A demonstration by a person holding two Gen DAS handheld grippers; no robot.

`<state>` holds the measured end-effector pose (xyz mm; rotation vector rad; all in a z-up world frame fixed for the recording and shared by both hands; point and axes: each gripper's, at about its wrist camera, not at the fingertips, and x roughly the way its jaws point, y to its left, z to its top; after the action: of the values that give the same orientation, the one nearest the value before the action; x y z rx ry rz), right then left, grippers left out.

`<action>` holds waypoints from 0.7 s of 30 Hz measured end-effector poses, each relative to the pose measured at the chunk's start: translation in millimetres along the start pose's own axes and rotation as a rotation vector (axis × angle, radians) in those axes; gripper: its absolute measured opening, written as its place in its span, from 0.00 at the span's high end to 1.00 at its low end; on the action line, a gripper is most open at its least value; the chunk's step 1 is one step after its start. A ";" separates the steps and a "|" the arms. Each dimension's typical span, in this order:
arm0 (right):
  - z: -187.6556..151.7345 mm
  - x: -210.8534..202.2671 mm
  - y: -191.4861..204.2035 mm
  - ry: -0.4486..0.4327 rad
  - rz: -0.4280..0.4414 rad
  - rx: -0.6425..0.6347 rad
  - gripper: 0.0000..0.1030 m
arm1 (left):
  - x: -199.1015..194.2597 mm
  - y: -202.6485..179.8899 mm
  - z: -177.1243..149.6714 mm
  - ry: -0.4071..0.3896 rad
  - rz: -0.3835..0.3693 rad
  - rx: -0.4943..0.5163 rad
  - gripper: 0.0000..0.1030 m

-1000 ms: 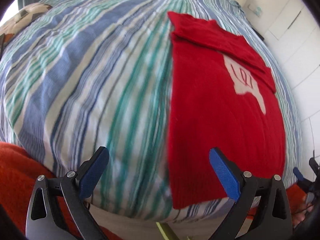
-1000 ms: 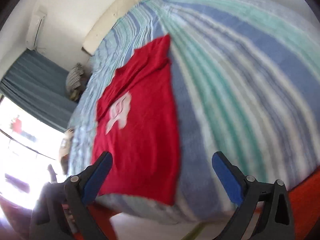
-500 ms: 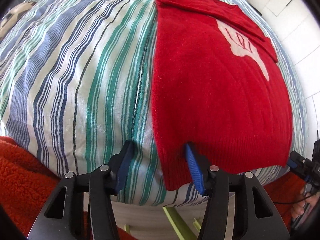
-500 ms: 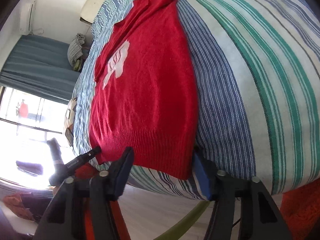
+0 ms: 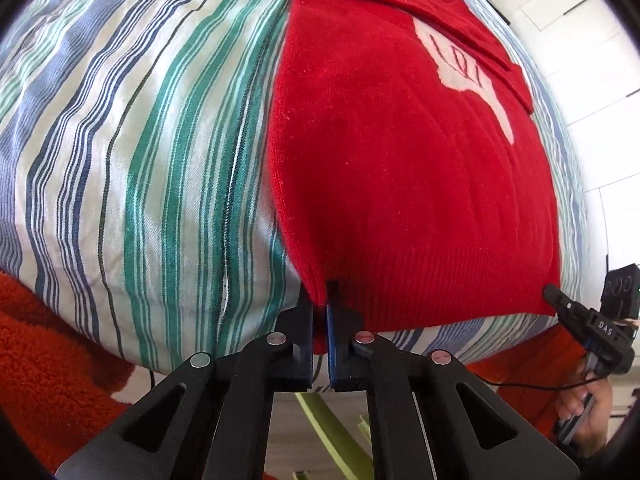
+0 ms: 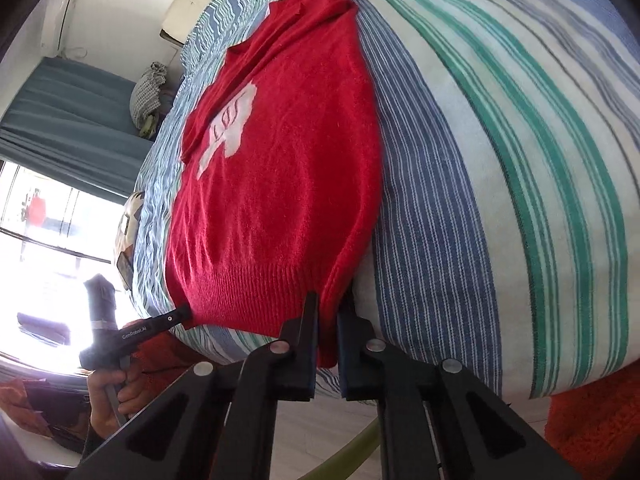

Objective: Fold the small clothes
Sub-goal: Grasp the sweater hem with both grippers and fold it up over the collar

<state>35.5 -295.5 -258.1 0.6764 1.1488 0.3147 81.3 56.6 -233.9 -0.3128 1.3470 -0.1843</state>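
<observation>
A small red knitted sweater [image 5: 408,152] with a pale motif on its chest lies flat on the striped bed, its sleeves folded in; it also shows in the right wrist view [image 6: 280,168]. My left gripper [image 5: 319,312] is shut on the hem's near left corner. My right gripper [image 6: 328,320] is shut on the hem's near right corner. The right gripper shows in the left wrist view [image 5: 560,302] at the far hem corner, and the left gripper shows in the right wrist view [image 6: 182,314].
The striped bedsheet [image 5: 140,140] covers the mattress, whose near edge is right at the grippers. An orange fluffy blanket [image 5: 48,352] hangs below the edge on the left. A cream pillow [image 6: 196,0] lies at the far end. A window and blue curtain [image 6: 60,128] are at the left.
Both grippers moved in to the sweater's hem and closed on its two near corners. One second ago both were wide open above the bed.
</observation>
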 end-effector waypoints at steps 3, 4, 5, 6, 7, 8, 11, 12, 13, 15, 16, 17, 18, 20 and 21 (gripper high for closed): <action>6.0 -19.3 6.5 -0.069 0.037 0.005 0.95 | -18.3 8.5 3.5 -0.020 -0.141 -0.109 0.98; 10.1 -24.0 9.5 -0.091 0.049 0.006 0.94 | -26.9 8.5 9.5 -0.041 -0.193 -0.137 0.98; 17.1 -28.4 12.9 -0.113 0.062 0.008 0.94 | -35.9 6.4 18.9 -0.070 -0.228 -0.149 0.98; 26.7 -31.3 16.5 -0.136 0.076 0.007 0.95 | -44.6 2.6 32.1 -0.104 -0.256 -0.152 0.98; 39.5 -32.9 20.9 -0.161 0.086 0.002 0.95 | -52.2 -1.7 47.7 -0.138 -0.282 -0.153 0.98; 56.0 -32.7 25.8 -0.184 0.089 -0.008 0.95 | -58.4 -6.5 67.6 -0.170 -0.300 -0.151 0.98; 116.1 -27.1 40.4 -0.255 0.074 -0.041 0.95 | -68.9 -20.0 138.6 -0.275 -0.297 -0.139 0.98; 139.6 -23.3 44.0 -0.279 0.069 -0.053 0.95 | -67.9 -22.5 164.8 -0.297 -0.290 -0.149 0.98; 162.5 -17.7 46.7 -0.294 0.066 -0.055 0.95 | -64.6 -24.4 191.1 -0.306 -0.289 -0.161 0.98; 209.5 -2.0 47.5 -0.313 0.063 -0.027 0.95 | -50.6 -31.0 243.6 -0.301 -0.288 -0.194 0.98; 230.4 6.7 48.2 -0.321 0.053 -0.022 0.95 | -43.2 -32.9 266.8 -0.303 -0.274 -0.214 0.98; 250.5 15.4 48.7 -0.335 0.035 -0.021 0.95 | -35.9 -34.6 287.4 -0.310 -0.263 -0.231 0.98; 269.8 25.7 50.0 -0.347 0.024 -0.021 0.95 | -32.1 -29.7 303.0 -0.314 -0.254 -0.237 0.98; 303.6 43.6 51.5 -0.358 0.011 -0.020 0.95 | -15.9 -28.8 333.5 -0.306 -0.204 -0.241 0.97; 318.7 54.9 50.3 -0.356 0.024 -0.008 0.95 | -6.2 -28.9 347.1 -0.296 -0.175 -0.250 0.96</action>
<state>353.4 -331.6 -189.0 0.7069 0.7997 0.2084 419.8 71.3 -153.1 -0.6446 1.0492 -0.1099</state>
